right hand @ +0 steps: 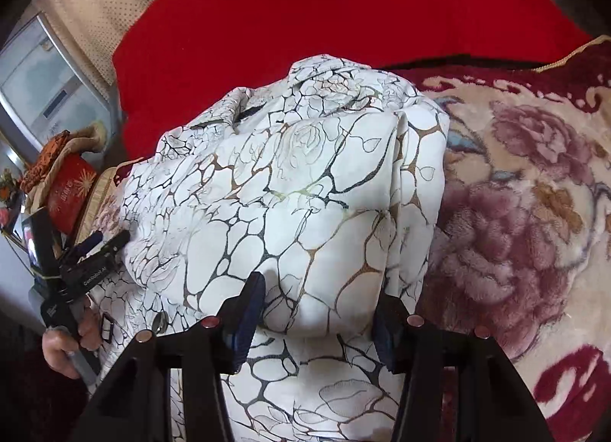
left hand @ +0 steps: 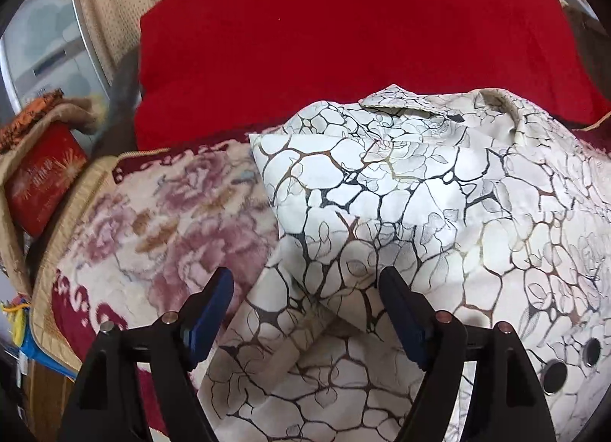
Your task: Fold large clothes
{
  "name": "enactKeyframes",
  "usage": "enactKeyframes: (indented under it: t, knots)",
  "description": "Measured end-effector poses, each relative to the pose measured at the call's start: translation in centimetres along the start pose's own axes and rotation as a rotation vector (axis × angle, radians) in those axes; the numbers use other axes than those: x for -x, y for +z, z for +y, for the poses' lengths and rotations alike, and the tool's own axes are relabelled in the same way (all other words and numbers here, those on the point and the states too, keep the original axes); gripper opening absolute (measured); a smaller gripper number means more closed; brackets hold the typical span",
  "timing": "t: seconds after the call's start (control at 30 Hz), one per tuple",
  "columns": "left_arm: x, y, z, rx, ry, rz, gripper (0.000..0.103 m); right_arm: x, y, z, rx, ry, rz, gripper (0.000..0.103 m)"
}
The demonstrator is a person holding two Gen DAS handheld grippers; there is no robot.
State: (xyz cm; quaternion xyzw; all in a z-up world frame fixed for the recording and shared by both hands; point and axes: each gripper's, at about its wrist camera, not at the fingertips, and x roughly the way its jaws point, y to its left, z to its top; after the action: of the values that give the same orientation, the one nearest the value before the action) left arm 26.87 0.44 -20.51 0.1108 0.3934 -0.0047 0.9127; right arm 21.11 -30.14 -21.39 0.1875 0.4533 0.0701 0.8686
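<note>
At the far left of the left wrist view a red box (left hand: 44,182) with a gold starburst stands tilted beside the bed, wrapped partly in tan cloth. Next to it spreads the floral blanket (left hand: 164,224), cream with mauve roses and a dark red border, covering the bed. Behind it lies a plain red cushion (left hand: 343,45). On the blanket rests the white garment (left hand: 401,213), printed with black and gold cracked lines, its collar toward the cushion and one sleeve folded across its front. The left hand-held gripper (left hand: 305,289) hovers over the garment's lower left part with its jaws standing wide and opening; cloth lies below them, but the blue pads do not press on it. In the right wrist view, the person's hand (right hand: 63,346) grips the left tool's handle at the left edge. The right hand-held gripper (right hand: 320,312) sits at the garment's right side, its jaws half spread with a rounded fold of cloth bulging between them; whether the pads pinch it I cannot tell.
</note>
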Motion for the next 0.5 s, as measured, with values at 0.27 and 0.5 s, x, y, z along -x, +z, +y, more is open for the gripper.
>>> enactKeyframes:
  t: [0.27, 0.5]
  knots:
    - [5.0, -2.5, 3.9, 0.046, -0.1, 0.008, 0.079, 5.3, -2.9, -1.0, -0.04, 0.063, -0.058, 0.073]
    - [10.0, -6.7, 8.8, -0.006, -0.085, 0.026, 0.079, 7.5, -9.2, -3.6, -0.096, 0.01, 0.041, 0.076]
